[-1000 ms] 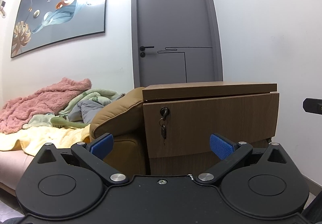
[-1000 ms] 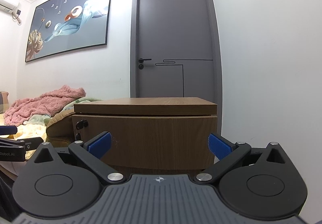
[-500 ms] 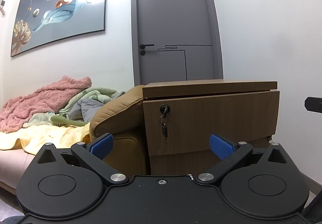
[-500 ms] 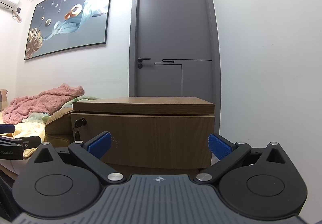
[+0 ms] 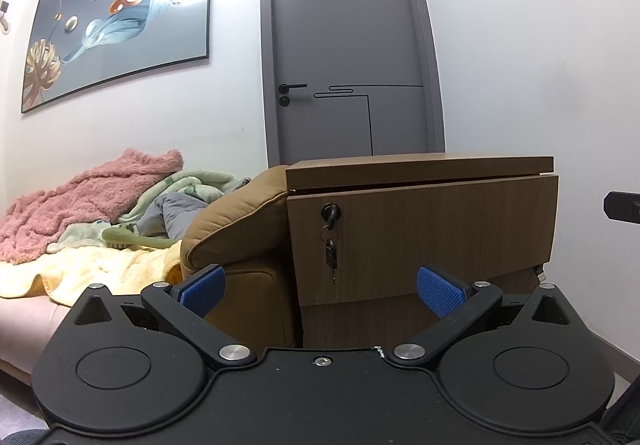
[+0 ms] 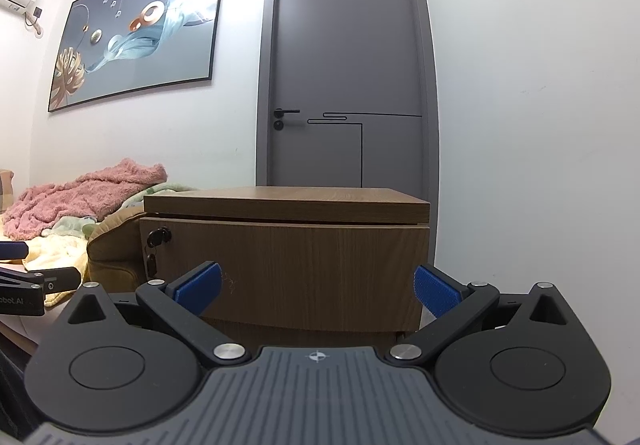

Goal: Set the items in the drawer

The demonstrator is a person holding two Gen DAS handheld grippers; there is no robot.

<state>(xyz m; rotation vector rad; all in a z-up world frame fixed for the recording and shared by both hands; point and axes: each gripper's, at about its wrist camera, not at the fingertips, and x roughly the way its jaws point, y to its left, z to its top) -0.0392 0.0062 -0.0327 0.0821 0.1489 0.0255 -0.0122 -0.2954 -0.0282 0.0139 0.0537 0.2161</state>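
A brown wooden cabinet point(image 5: 424, 233) stands ahead with its top drawer front point(image 6: 288, 257) shut. A key point(image 5: 330, 229) hangs from the lock at the drawer's upper left. My left gripper point(image 5: 320, 287) is open and empty, some way in front of the cabinet. My right gripper point(image 6: 316, 287) is open and empty, facing the drawer front from a little further right. The cabinet top looks bare. No item for the drawer is in view.
A tan sofa arm point(image 5: 236, 229) touches the cabinet's left side. Pink, green and yellow blankets point(image 5: 92, 221) lie piled on the sofa. A grey door point(image 5: 348, 57) stands behind the cabinet. A white wall point(image 6: 540, 125) runs along the right. The left gripper's body point(image 6: 24, 285) shows at the right view's left edge.
Both views have drifted slightly lower and the cabinet sits a little higher in the frames. Both grippers stay open and empty.
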